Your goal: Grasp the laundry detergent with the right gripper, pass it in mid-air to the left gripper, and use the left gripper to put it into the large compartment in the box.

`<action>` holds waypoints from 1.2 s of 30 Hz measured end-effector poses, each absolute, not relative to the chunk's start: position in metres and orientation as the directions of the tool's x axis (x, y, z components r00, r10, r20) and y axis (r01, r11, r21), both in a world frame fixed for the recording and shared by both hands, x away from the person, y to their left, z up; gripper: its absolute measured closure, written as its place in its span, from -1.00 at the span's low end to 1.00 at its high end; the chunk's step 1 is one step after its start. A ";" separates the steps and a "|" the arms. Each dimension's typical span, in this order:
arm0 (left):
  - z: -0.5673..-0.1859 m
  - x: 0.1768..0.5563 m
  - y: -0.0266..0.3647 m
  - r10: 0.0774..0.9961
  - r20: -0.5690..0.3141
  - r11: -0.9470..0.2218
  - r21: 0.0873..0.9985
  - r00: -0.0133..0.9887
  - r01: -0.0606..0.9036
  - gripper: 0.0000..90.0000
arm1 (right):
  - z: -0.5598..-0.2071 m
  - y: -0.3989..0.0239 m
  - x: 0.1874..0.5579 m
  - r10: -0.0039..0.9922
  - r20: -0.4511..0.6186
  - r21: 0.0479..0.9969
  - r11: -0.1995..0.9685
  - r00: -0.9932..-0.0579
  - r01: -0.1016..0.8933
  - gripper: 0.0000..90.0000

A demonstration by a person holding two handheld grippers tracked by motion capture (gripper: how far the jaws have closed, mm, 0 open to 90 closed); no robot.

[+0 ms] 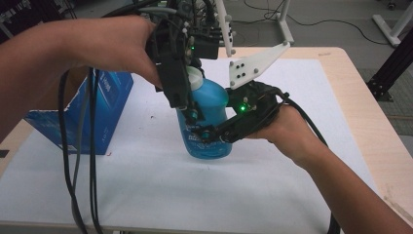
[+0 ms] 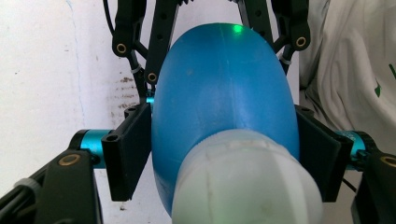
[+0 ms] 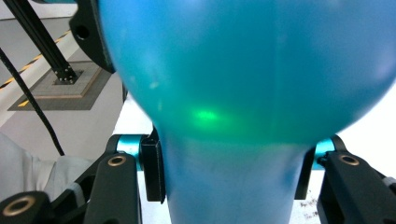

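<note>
A translucent blue plastic bottle (image 1: 210, 119) with a rounded, bulbous body and a printed label stands upright on the white-covered table (image 1: 146, 180), near its middle. It holds blue liquid. A white ribbed screw cap (image 2: 245, 182) sits on its neck, still in place.

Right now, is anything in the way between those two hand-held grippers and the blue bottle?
Nothing visible. The right hand-held gripper already clamps the blue bottle low on its body. The left hand-held gripper comes from above, its pads flanking the bottle's shoulder below the white cap, with nothing between pads and bottle.
</note>
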State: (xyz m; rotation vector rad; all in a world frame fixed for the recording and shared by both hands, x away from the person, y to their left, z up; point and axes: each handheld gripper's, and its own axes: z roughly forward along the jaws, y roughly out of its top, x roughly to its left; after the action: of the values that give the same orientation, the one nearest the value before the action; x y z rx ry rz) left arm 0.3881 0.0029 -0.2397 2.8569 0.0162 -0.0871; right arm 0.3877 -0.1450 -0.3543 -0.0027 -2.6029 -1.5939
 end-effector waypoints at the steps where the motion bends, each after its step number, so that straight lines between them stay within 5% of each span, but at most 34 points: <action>1: -0.240 0.388 0.003 -0.004 -0.062 -0.960 0.278 0.998 0.014 -0.32 | -0.354 -0.145 0.388 -0.045 0.077 0.889 0.456 -0.996 0.048 0.01; 23: -0.235 0.383 -0.001 -0.019 -0.042 -0.965 0.262 0.999 -0.007 -0.16 | -0.353 -0.145 0.386 -0.052 0.069 0.891 0.452 -0.996 0.038 -0.02; 27: -0.232 0.384 0.000 -0.013 -0.043 -0.970 0.242 0.999 -0.002 -0.16 | -0.349 -0.149 0.387 -0.031 0.079 0.896 0.440 -0.996 0.057 -0.51; 29: -0.229 0.384 0.001 -0.005 -0.042 -0.972 0.235 0.999 0.005 -0.16 | -0.347 -0.152 0.389 -0.029 0.098 0.892 0.446 -0.995 0.074 -0.53; 31: -0.223 0.386 0.003 0.008 -0.042 -0.973 0.232 0.999 0.018 -0.16 | -0.346 -0.157 0.390 -0.019 0.105 0.884 0.459 -0.994 0.085 -0.76; 36: -0.207 0.389 0.013 0.057 -0.031 -0.974 0.216 0.998 0.062 -0.16 | -0.343 -0.169 0.392 0.001 0.122 0.861 0.497 -0.993 0.106 -0.76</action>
State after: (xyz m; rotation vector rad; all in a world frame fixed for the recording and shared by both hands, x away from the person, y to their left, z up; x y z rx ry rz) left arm 0.3893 0.0132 -0.2069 2.9214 0.0878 -0.0358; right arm 0.3915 -0.1690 -0.3430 -0.0938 -2.6257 -1.5214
